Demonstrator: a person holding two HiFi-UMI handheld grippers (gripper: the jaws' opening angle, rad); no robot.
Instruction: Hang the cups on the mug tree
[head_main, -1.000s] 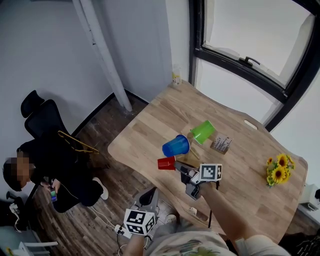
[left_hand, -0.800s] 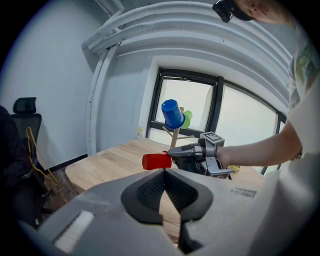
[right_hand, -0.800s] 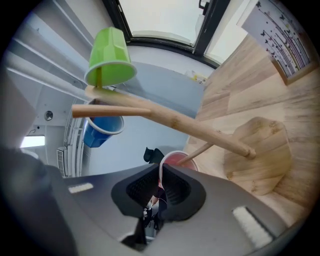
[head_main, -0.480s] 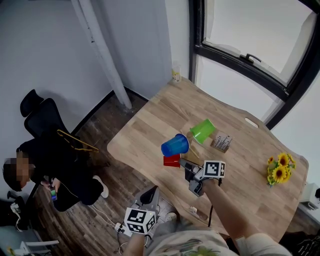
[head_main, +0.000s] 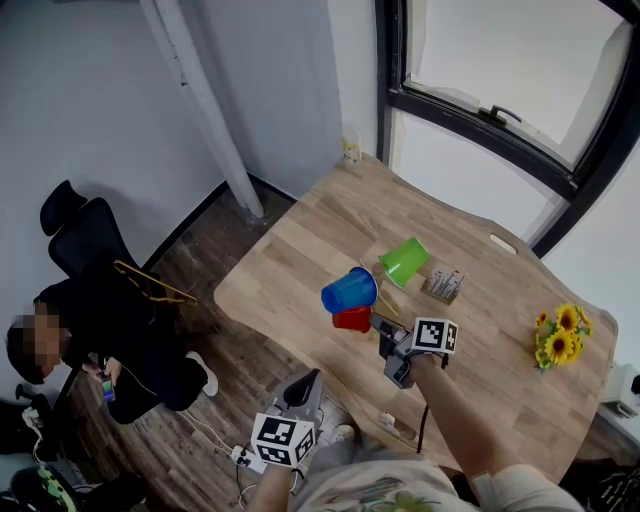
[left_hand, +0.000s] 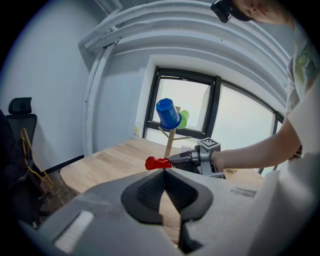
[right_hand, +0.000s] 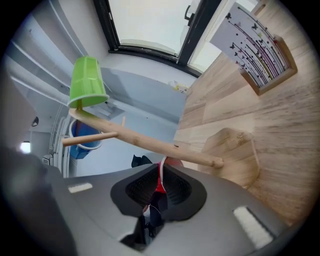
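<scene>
Your right gripper (head_main: 376, 322), fingers just easing apart yet pinching the red cup (head_main: 352, 319) by its rim, holds it beside the mug tree (left_hand: 170, 143) to meet a free peg, while your left gripper's (left_hand: 164, 170) fingers sit together, empty.

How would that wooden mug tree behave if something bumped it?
Probably tippy: the blue cup and green cup hang high on the mug tree, whose trunk is thin, over a small base. It looks like stiff wood, so the pegs likely wouldn't flex. Being slim, it's probably light and might slide.
</scene>
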